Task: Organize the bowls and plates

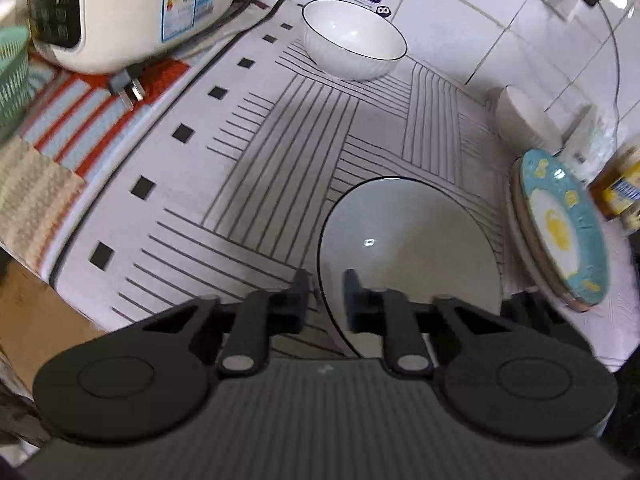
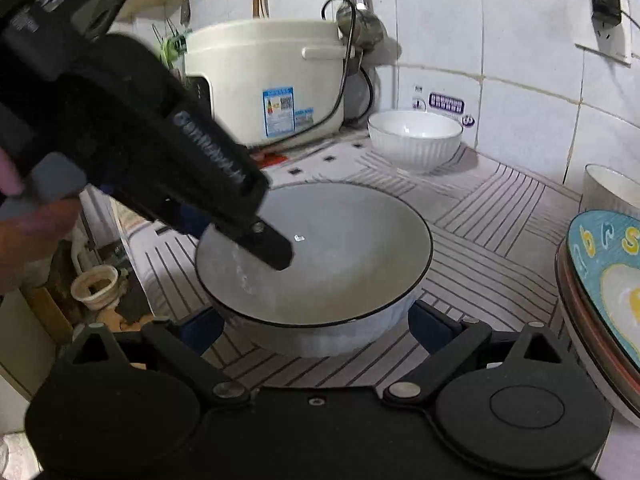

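Striped mat point(image 1: 248, 184), left gripper point(image 1: 326, 292) pinching bowl point(image 1: 412, 240) rim.

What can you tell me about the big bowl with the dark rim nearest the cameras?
The big bowl looks like glossy white ceramic with a thin dark rim and ribbed outside. It is empty and stands upright on the striped mat. The left hand-held gripper is pinched on its rim; the right hand-held gripper straddles its sides, contact unclear.

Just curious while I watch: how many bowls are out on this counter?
3 that I can see: a near bowl with the left tool pinching its rim, a far bowl by the tiled wall, and a bowl at the right edge. Others may be hidden.
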